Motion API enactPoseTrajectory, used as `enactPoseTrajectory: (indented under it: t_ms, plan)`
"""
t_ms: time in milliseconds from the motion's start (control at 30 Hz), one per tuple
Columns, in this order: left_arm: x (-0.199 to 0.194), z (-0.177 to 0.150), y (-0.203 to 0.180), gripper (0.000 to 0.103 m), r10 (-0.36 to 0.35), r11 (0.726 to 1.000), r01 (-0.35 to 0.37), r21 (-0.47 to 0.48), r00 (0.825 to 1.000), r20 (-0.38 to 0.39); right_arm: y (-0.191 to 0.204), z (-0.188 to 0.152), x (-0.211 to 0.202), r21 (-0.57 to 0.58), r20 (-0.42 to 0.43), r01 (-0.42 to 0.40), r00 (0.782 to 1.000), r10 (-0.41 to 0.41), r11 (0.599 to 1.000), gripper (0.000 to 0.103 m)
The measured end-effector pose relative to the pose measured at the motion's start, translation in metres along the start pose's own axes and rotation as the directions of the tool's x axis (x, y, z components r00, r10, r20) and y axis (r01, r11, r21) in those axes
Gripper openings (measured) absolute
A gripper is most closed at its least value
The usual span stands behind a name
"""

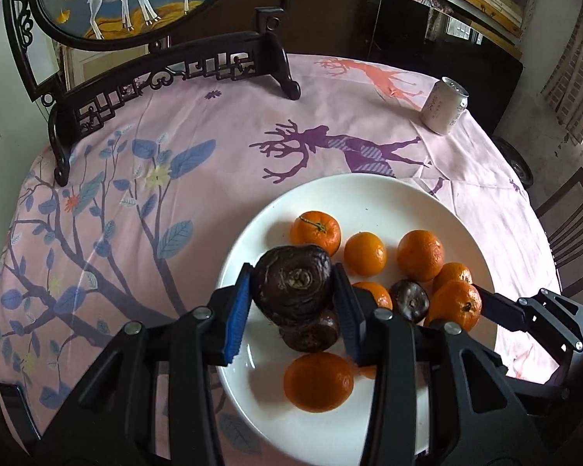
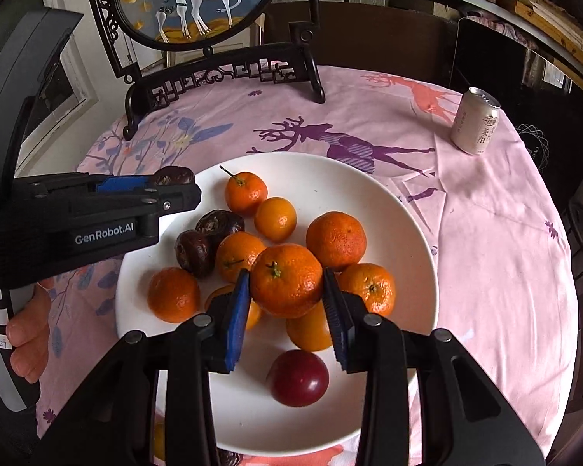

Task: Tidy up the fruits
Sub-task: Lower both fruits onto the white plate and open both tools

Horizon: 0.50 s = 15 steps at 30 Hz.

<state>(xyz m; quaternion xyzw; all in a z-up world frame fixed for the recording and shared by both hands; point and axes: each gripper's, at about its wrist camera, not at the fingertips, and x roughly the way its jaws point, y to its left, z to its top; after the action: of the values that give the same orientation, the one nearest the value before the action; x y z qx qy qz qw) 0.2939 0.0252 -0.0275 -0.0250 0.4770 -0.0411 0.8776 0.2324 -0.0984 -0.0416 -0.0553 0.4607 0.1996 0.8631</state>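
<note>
A white plate (image 1: 373, 198) (image 2: 400, 202) on the pink cloth holds several tangerines, dark wrinkled passion fruits and one smooth red fruit (image 2: 298, 377). My left gripper (image 1: 291, 303) is shut on a dark wrinkled passion fruit (image 1: 291, 285), held above the plate's left part. It shows at the left of the right wrist view (image 2: 175, 182) with the dark fruit (image 2: 173, 175) at its tip. My right gripper (image 2: 287, 310) is shut on a tangerine (image 2: 286, 280) lifted over the pile. From the left wrist view its fingers (image 1: 497, 305) reach in at the right, next to a tangerine (image 1: 456, 305).
A pale drink can (image 1: 444, 105) (image 2: 475, 121) stands at the table's far right. A dark carved stand with a round deer painting (image 1: 167, 77) (image 2: 221, 70) occupies the far left. A hand (image 2: 29, 334) grips the left tool's handle. A dark chair (image 1: 571, 229) stands to the right.
</note>
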Motion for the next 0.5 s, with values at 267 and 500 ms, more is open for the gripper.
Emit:
enactPoseTrajectory:
  t_ms: [267, 500]
  plan:
    - [0.018, 0.012, -0.001, 0.050, 0.016, 1.000, -0.016, -0.007, 1.000, -0.019, 0.002, 0.011, 0.016, -0.012, 0.002, 0.041, 0.999, -0.041, 0.999, 0.054]
    - [-0.040, -0.008, -0.001, 0.090, -0.021, 1.000, 0.020, 0.013, 0.995, 0.100, 0.001, -0.027, -0.041, 0.005, 0.016, 0.060, 0.998, -0.060, 0.998, 0.059]
